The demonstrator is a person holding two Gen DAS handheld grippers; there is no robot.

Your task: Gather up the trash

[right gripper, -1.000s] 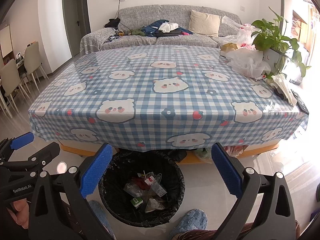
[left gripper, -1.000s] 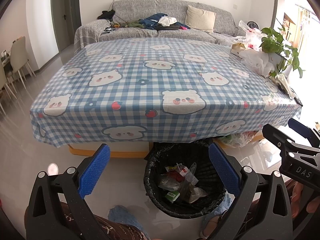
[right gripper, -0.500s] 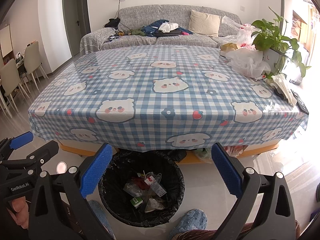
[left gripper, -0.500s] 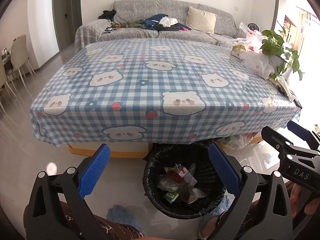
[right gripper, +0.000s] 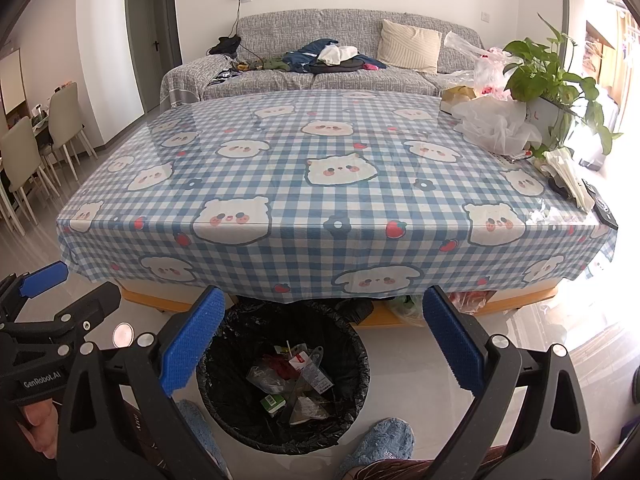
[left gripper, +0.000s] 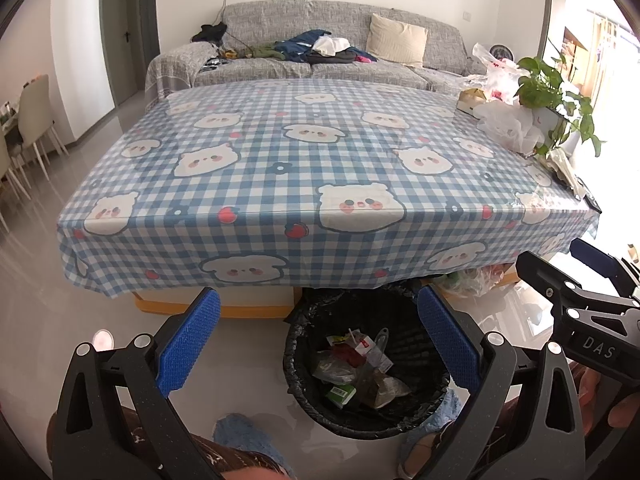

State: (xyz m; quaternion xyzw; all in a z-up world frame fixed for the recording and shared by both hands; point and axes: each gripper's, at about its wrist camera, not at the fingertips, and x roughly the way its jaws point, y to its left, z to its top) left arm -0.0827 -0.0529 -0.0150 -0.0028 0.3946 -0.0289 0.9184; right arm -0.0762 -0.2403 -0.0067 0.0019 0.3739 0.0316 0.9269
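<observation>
A black-bagged waste bin point(left gripper: 298, 388) point(right gripper: 216, 396) stands on the floor, partly under the table's front edge. Inside lies trash point(left gripper: 358, 368) point(right gripper: 294, 378): crumpled wrappers, a red-and-white carton and a green packet. My left gripper point(left gripper: 318, 340) hovers open over the bin's left side, with nothing between its blue pads. My right gripper point(right gripper: 322, 340) is open above the bin, also holding nothing. Each gripper shows at the edge of the other's view, the right gripper point(left gripper: 552, 256) and the left gripper point(right gripper: 86, 280), jaws apart. The checked tablecloth point(left gripper: 280, 152) is bare near the front.
White plastic bags point(right gripper: 496, 124), a potted plant point(right gripper: 548, 76) and a dark remote point(right gripper: 602, 208) crowd the table's right side. More bags point(right gripper: 404, 304) sit under the table. A person's blue slippers point(right gripper: 380, 444) flank the bin. A grey sofa point(right gripper: 320, 64) stands behind, chairs point(right gripper: 24, 160) at left.
</observation>
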